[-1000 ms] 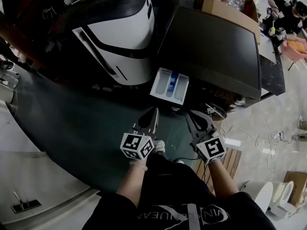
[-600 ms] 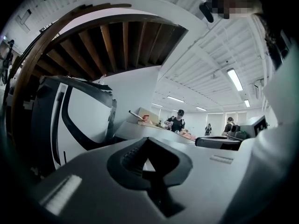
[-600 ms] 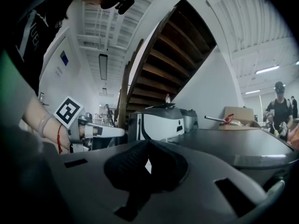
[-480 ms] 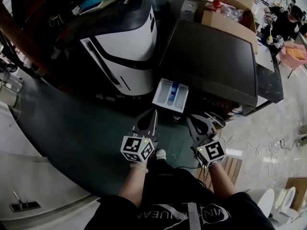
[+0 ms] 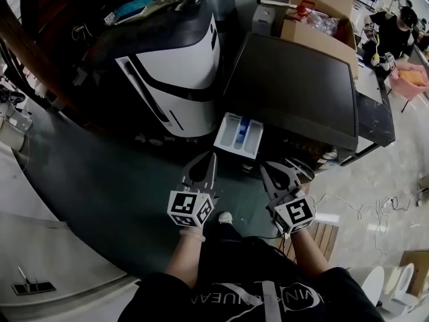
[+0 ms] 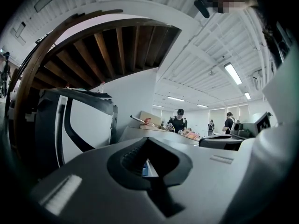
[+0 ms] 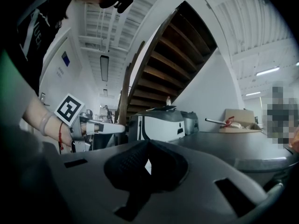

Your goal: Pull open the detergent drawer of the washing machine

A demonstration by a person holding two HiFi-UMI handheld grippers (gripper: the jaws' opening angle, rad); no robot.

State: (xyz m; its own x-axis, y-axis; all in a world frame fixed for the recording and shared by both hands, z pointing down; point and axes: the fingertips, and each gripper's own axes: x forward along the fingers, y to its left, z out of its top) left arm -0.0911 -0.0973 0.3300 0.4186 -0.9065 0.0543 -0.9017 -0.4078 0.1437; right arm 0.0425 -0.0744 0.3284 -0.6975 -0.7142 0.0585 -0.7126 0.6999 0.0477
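Detergent drawer (image 5: 238, 134): seen drawn out of washing machine (image 5: 295, 89), long axis directed toward the person. Left gripper (image 5: 213, 155) and right gripper (image 5: 265, 168): jaws closed together, nothing held.

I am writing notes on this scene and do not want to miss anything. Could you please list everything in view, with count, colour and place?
washer: one, dark top, centre right of the head view
drawer: one, white with a blue insert, pulled out at the washer's front
machine: one, white and black, left of the washer
box: one, brown cardboard, behind the washer
floor: dark green, in front of both machines
cables: several, pale, on the light floor at right
people: at least three, dark clothes, far behind the washer
left gripper: one, grey, shut, empty, in front of the drawer
right gripper: one, grey, shut, empty, beside the left one
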